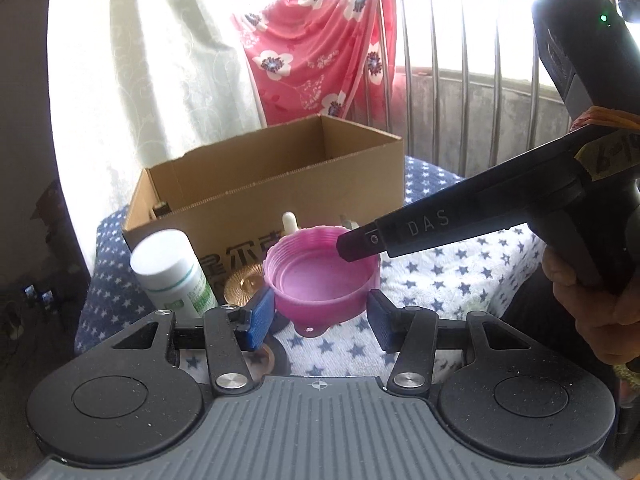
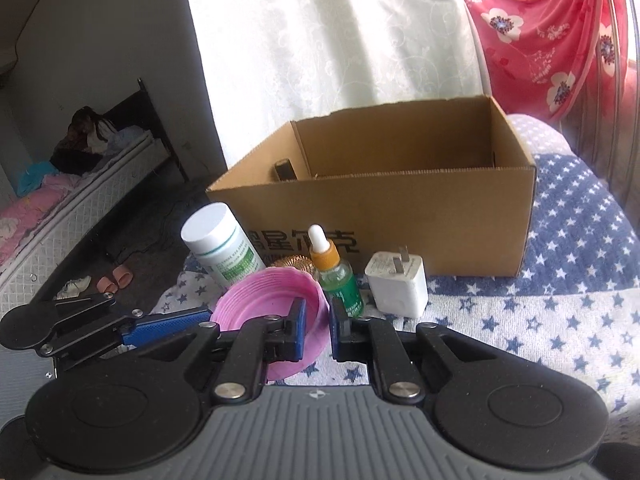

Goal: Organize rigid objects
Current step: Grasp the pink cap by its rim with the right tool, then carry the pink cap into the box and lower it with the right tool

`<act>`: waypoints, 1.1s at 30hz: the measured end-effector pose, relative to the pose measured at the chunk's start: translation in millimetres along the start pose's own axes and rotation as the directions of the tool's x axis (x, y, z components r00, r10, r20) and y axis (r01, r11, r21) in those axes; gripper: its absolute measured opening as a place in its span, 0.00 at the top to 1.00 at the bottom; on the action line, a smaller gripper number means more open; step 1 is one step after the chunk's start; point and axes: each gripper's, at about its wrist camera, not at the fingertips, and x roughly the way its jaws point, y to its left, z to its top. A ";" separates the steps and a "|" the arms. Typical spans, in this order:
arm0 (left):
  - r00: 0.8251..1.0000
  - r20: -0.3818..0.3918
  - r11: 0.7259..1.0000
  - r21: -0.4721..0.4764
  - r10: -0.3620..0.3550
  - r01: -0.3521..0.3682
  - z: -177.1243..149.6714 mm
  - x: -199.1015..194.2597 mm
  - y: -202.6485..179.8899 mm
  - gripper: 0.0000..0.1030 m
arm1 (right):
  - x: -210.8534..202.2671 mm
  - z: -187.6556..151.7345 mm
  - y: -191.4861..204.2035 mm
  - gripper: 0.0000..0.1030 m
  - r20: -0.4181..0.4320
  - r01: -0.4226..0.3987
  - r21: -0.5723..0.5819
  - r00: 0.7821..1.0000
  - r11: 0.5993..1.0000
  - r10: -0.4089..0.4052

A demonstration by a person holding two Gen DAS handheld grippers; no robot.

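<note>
A pink ribbed bowl (image 1: 320,280) stands on the star-patterned cloth in front of an open cardboard box (image 1: 280,184). My left gripper (image 1: 320,316) is open, its blue pads on either side of the bowl's near wall. My right gripper (image 2: 318,326) has its jaws narrowly apart around the bowl's (image 2: 260,304) right rim; the rim sits between the pads. The right gripper also shows in the left wrist view (image 1: 352,246), reaching in from the right over the bowl. A white bottle with green label (image 2: 224,250), a green dropper bottle (image 2: 336,276) and a white plug adapter (image 2: 398,288) stand by the box (image 2: 400,216).
A gold ridged disc (image 1: 244,282) lies between the white bottle (image 1: 172,272) and the bowl. A pink floral cloth (image 1: 316,52) hangs on a metal railing behind the box. White curtain at left. The cloth-covered surface drops off at the left edge toward the floor.
</note>
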 end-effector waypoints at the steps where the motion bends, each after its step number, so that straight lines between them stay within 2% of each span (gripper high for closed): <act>1: 1.000 0.019 1.000 0.005 0.005 -0.005 5.6 -2.9 2.0 0.51 | -5.1 8.7 4.3 0.87 0.024 0.004 -0.018 1.000 1.000 -0.004; 4: 0.997 0.070 0.999 0.023 0.026 -0.028 25.9 -5.8 12.1 0.51 | -10.6 34.8 13.6 0.87 0.067 0.011 -0.066 0.998 0.998 -0.007; 7: 0.995 0.089 0.999 0.029 0.042 -0.045 48.1 1.3 26.2 0.51 | -3.3 66.8 17.5 0.87 0.074 0.004 -0.104 0.997 0.995 0.004; 11: 0.997 0.058 0.998 0.025 0.049 -0.051 79.5 25.3 51.0 0.51 | 29.6 112.3 11.0 0.87 0.008 -0.036 -0.106 0.999 0.994 0.037; 14: 0.999 -0.015 0.999 0.017 0.038 -0.037 100.4 55.7 73.8 0.51 | 72.7 144.4 -0.9 0.87 -0.095 -0.079 -0.068 0.993 0.995 0.072; 18: 0.990 -0.140 1.000 -0.014 0.013 -0.015 111.4 98.0 104.1 0.51 | 135.4 170.5 -19.1 0.87 -0.239 -0.124 0.012 0.963 0.992 0.123; 22: 0.960 -0.276 0.997 -0.080 -0.038 0.017 105.7 138.7 131.0 0.51 | 191.2 177.9 -31.3 0.87 -0.372 -0.131 0.055 0.917 0.990 0.142; 24: 0.945 -0.321 0.994 -0.104 -0.060 0.028 102.3 152.1 139.0 0.51 | 210.8 176.9 -35.7 0.87 -0.424 -0.131 0.077 0.893 0.988 0.151; 25: 0.941 -0.331 0.993 -0.110 -0.065 0.030 99.9 155.0 141.3 0.52 | 218.9 174.5 -38.4 0.87 -0.449 -0.133 0.081 0.880 0.988 0.155; 28: 0.932 -0.354 0.993 -0.113 -0.075 0.037 94.2 161.5 146.9 0.52 | 233.7 167.8 -39.0 0.87 -0.492 -0.125 0.084 0.857 0.989 0.150; 33: 0.930 -0.361 0.994 -0.103 -0.068 0.032 93.9 169.7 149.9 0.52 | 243.4 164.2 -34.3 0.87 -0.519 -0.111 0.076 0.844 0.991 0.135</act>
